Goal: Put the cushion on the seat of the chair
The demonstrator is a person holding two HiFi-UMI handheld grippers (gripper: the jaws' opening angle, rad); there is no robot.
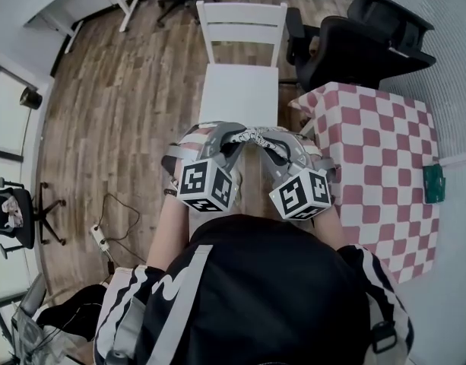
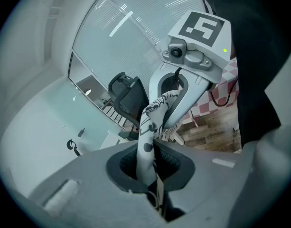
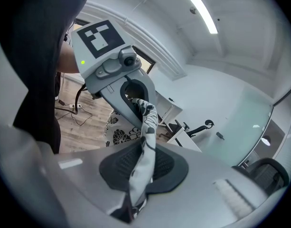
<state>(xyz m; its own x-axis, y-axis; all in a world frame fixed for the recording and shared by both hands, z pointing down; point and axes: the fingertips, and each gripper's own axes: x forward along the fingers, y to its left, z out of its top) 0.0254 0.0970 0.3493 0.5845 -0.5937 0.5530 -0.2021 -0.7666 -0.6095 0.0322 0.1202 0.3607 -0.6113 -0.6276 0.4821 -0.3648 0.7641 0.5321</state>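
Across the wooden floor stands the white chair, its seat bare. A red-and-white checked bench sits just beside it on the right, and a black office chair lies beyond. We read the step in hand as the carry. The cushion, white with a black flower print, hangs in the air near the seat's front edge, not yet over it. It touches nothing but the tools. The left tool is clamped on one edge of the fabric, and the right tool is clamped on the opposite edge.

The next move, as we judge it, is to take both tools forward together and keep the cushion level. We would clear the bench corner, lower the cushion flat onto the seat short of the backrest, and only then let go.

Our own dark torso fills the lower head view. The tool bodies and their marker cubes cover most of the cushion, so we cannot tell its full shape or thickness. Each gripper view shows only a strip of cloth. The chair's legs are hidden under the seat. A small green thing at the bench's far edge is too small to name.
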